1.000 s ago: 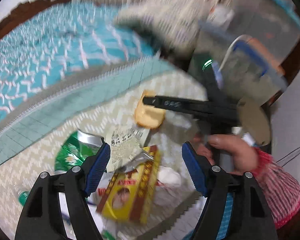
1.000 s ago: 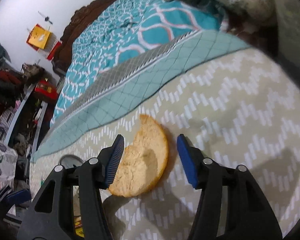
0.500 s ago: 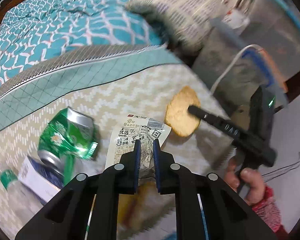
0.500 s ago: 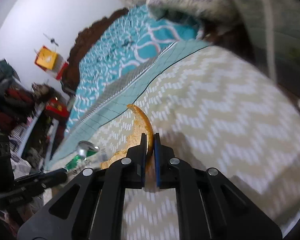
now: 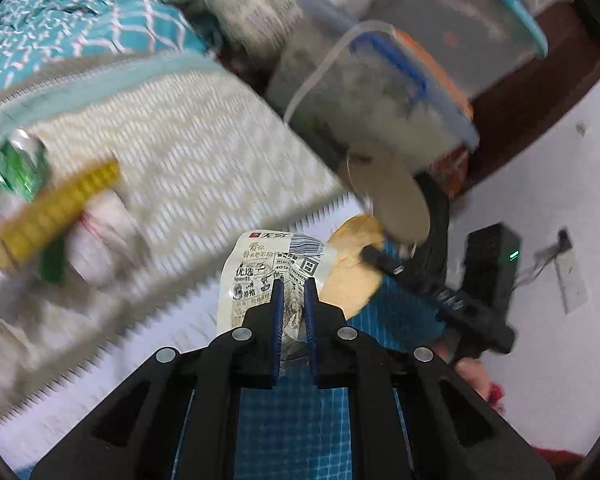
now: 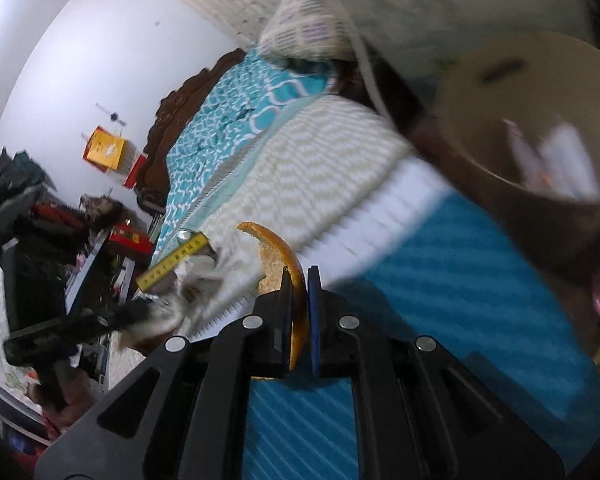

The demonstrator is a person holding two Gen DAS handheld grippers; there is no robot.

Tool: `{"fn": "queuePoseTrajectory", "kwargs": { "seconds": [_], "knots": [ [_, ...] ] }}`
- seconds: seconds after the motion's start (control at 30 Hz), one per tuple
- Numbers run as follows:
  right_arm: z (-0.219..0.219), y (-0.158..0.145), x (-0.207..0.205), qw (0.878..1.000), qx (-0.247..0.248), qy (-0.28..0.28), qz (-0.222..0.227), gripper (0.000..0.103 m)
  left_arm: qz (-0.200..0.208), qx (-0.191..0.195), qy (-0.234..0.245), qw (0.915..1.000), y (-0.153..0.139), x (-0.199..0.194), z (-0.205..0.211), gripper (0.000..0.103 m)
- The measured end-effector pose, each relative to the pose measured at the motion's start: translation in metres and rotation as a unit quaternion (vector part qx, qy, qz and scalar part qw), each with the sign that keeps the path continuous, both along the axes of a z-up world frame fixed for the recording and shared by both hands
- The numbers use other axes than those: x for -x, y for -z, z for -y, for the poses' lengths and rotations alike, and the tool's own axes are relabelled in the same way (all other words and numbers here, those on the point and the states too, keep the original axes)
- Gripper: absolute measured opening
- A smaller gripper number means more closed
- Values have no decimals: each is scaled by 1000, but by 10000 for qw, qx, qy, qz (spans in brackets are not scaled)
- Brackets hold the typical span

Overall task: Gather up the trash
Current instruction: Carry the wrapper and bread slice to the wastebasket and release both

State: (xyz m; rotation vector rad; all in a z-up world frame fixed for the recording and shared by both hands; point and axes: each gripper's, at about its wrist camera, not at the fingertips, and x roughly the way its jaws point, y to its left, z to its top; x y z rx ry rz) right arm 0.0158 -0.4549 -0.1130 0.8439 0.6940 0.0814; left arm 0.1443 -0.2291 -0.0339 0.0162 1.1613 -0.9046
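Trash still lies on the bed [image 5: 204, 120], largest of all, its zigzag cover filling the left wrist view from nine to twelve o'clock: a crushed green can [image 5: 10, 168] and a yellow box [image 5: 56, 204], both blurred. Off the bed's edge, at about two o'clock in the right wrist view, stands a tan bin [image 6: 516, 120], mouth open toward both grippers, apparently so pieces can be dropped in; pale scraps show inside, too blurred to name. At one o'clock in the left view sit clear lidded tubs [image 5: 400, 92] holding something pale and indistinct. The printed wrapper [image 5: 268, 272] hangs pinched in the left gripper [image 5: 293, 316], whose fingers are clamped on its lower end. The bread slice [image 6: 284, 264] stands edge-on, squeezed between the right gripper [image 6: 298, 308]'s closed fingers, both items held clear of the bedding, probably for carrying to the bin.
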Motion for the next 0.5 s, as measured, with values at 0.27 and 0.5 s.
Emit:
{"fn": "queuePoseTrajectory", "kwargs": {
  "seconds": [0.27, 0.5],
  "knots": [
    [6, 7, 54, 9978, 606, 91, -244, 12, 736, -1119, -200, 9908, 35, 43, 20, 69],
    [1, 8, 52, 9959, 842, -144, -311, 15, 854, -1674, -84, 9822, 53, 50, 28, 69]
  ]
}}
